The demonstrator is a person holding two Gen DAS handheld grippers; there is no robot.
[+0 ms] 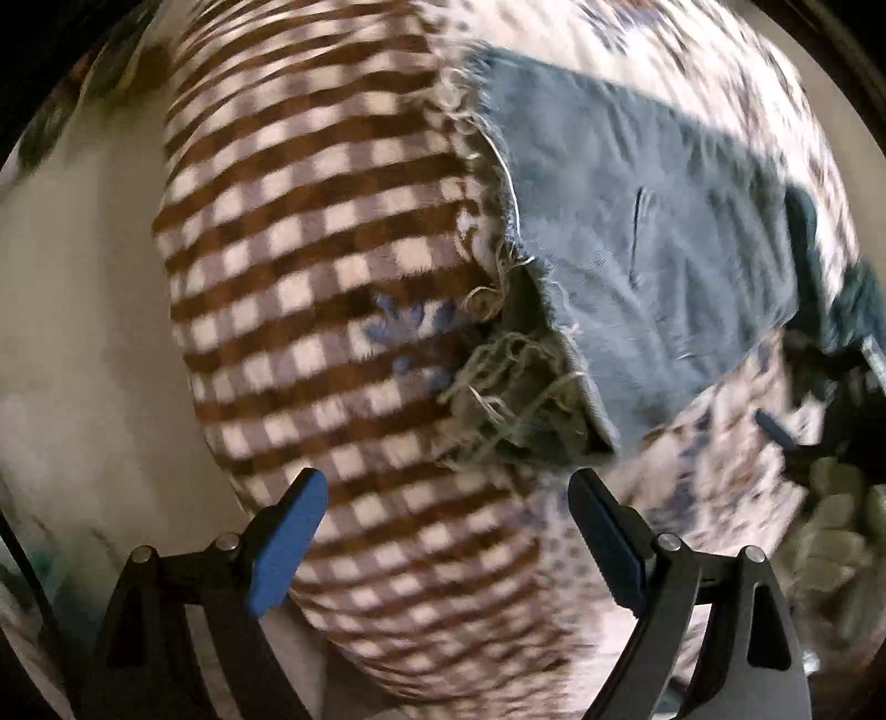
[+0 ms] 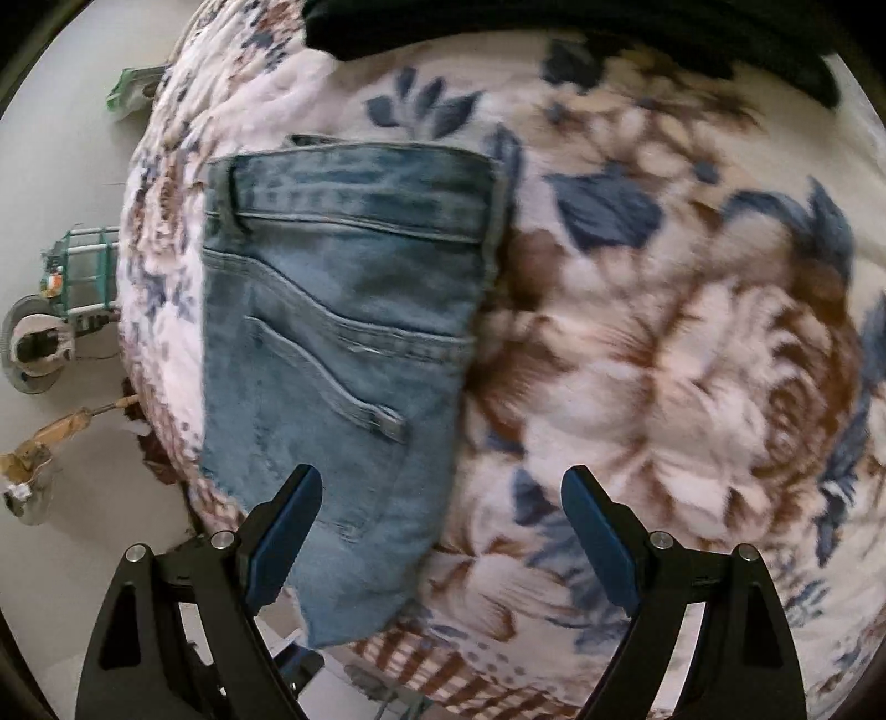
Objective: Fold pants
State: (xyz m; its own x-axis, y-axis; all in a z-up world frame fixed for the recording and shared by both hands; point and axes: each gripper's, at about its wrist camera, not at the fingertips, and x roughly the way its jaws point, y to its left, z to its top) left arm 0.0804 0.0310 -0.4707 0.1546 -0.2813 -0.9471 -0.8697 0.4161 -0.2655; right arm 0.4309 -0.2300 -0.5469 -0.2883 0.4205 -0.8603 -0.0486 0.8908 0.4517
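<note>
The pants are light blue denim with frayed hems, lying folded on a floral blanket. In the left wrist view the pants (image 1: 653,232) lie ahead and right, frayed hem ends (image 1: 509,376) nearest my open, empty left gripper (image 1: 448,531), which hovers above the blanket short of them. In the right wrist view the pants (image 2: 343,332) show the waistband at the far end and a back pocket seam. My right gripper (image 2: 440,531) is open and empty, its left finger (image 2: 288,531) over the pants' near end.
A brown-and-white checked blanket border (image 1: 310,277) hangs over the bed edge, with pale floor (image 1: 72,332) beyond. The floral blanket (image 2: 692,360) covers the bed. A fan and green rack (image 2: 61,310) stand on the floor. Dark cloth (image 2: 554,27) lies at the far end.
</note>
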